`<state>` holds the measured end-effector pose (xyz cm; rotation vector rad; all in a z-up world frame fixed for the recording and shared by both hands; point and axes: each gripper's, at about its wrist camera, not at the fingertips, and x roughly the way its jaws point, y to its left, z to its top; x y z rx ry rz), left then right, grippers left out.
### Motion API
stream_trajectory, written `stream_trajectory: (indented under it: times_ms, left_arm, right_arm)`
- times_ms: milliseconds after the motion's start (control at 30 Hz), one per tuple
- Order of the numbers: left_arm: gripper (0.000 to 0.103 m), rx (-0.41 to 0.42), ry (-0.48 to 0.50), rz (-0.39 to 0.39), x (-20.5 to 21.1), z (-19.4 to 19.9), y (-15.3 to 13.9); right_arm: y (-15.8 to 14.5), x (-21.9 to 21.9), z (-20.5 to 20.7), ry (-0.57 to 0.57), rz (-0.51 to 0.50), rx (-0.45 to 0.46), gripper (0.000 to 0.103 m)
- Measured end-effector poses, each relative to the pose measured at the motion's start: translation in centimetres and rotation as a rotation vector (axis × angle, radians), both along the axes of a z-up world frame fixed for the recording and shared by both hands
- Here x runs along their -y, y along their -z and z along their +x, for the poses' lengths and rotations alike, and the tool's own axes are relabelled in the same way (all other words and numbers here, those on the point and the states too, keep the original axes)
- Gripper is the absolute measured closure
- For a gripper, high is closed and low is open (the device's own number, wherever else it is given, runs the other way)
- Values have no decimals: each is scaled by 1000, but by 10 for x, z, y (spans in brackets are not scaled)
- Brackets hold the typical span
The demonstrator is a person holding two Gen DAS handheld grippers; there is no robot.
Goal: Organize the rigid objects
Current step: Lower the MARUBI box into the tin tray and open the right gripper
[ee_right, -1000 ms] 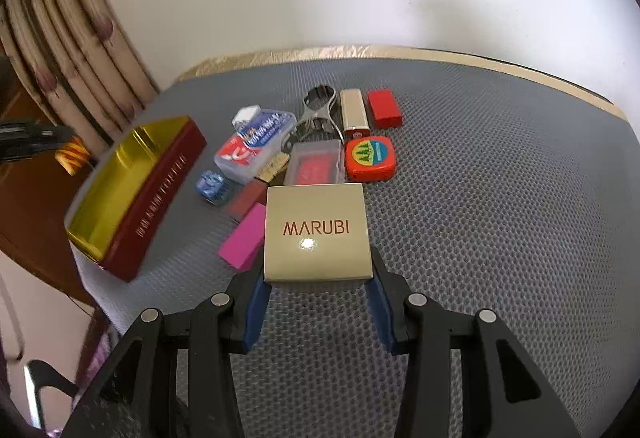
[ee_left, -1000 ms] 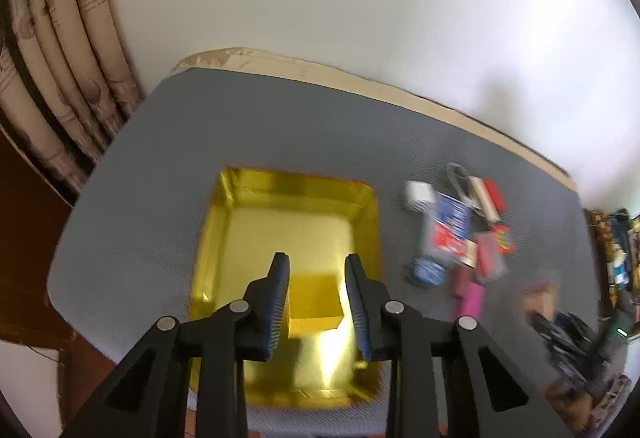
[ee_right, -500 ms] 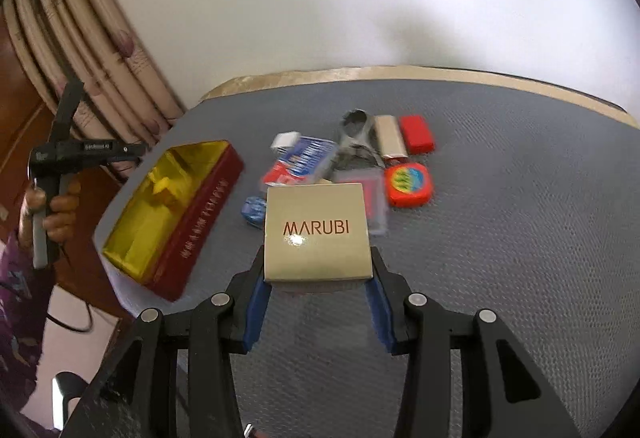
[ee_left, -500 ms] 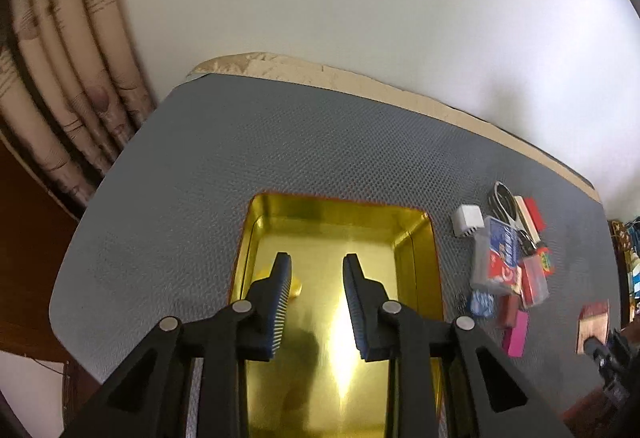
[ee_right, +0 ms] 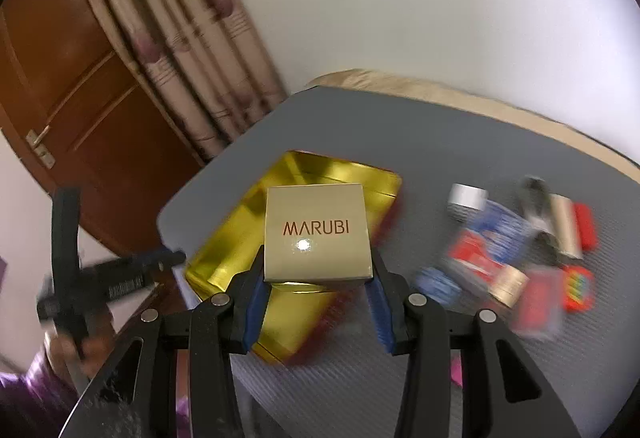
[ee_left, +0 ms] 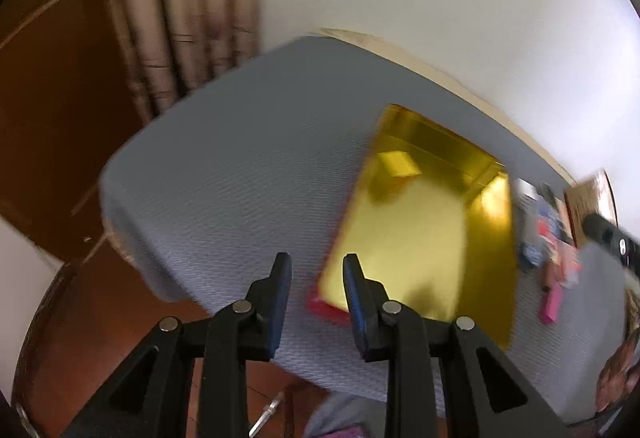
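A gold-lined tray with red outer walls lies on the grey mat. My right gripper is shut on a square gold box marked MARUBI and holds it over the tray. In the left wrist view a small gold box lies in the far corner of the tray. My left gripper hangs over the mat by the tray's near left corner, jaws a little apart and empty. From the right wrist view the left gripper shows at the left, held by a hand.
Loose items lie right of the tray: a white piece, a blue and red card pack, a gold lighter, a red block, an orange tape measure. Curtain and brown door stand behind the left table edge.
My right gripper carried the MARUBI box leftward from the pile to above the tray. My left gripper drew off the tray toward its left side and rolled.
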<state>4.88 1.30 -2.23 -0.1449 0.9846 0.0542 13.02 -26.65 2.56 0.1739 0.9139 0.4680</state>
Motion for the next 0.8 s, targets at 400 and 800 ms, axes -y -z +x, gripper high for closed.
stream_trajectory:
  times_ms: [400,800]
  left_arm:
    - [76,57,-1,56,-7,-6,8]
    - [76,65,62,124,9,-3,15]
  right_arm:
    - [75,-89,118,-31,-210,-214,61]
    - [90,-95,144,59,-200,-222,52]
